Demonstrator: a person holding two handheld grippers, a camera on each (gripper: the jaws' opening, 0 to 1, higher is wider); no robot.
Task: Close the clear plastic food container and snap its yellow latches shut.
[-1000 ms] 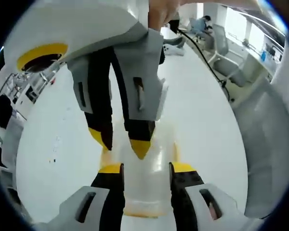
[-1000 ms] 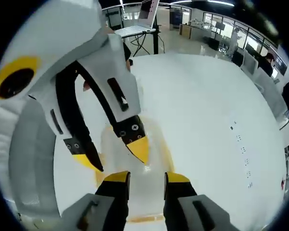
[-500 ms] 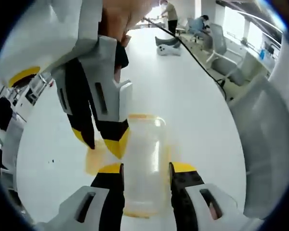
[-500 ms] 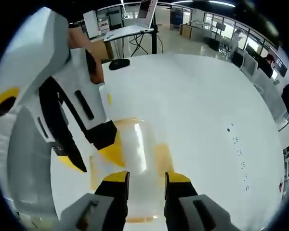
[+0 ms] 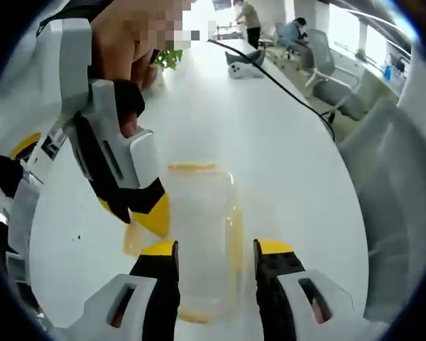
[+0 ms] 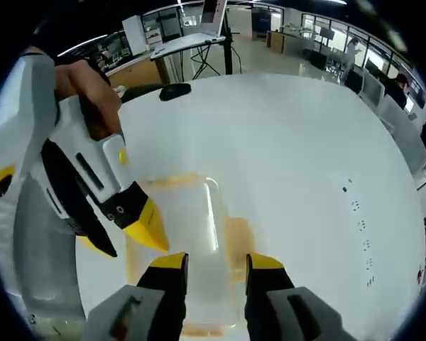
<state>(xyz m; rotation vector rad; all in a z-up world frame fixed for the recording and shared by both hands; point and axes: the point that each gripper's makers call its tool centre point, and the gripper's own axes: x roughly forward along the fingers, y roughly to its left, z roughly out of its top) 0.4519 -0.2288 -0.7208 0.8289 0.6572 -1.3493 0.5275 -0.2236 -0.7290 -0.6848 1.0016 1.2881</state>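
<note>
In the left gripper view, your right gripper (image 5: 138, 213) came in from the left, its yellow tips just beside the left edge of the clear container (image 5: 199, 234). The container lay flat on the white table (image 5: 270, 142), lid on, with a yellow latch (image 5: 192, 168) at its far end. Your left gripper (image 5: 214, 250) was released, one jaw on each side of the container. In the right gripper view, the right gripper (image 6: 211, 261) was also released above the container (image 6: 188, 220).
</note>
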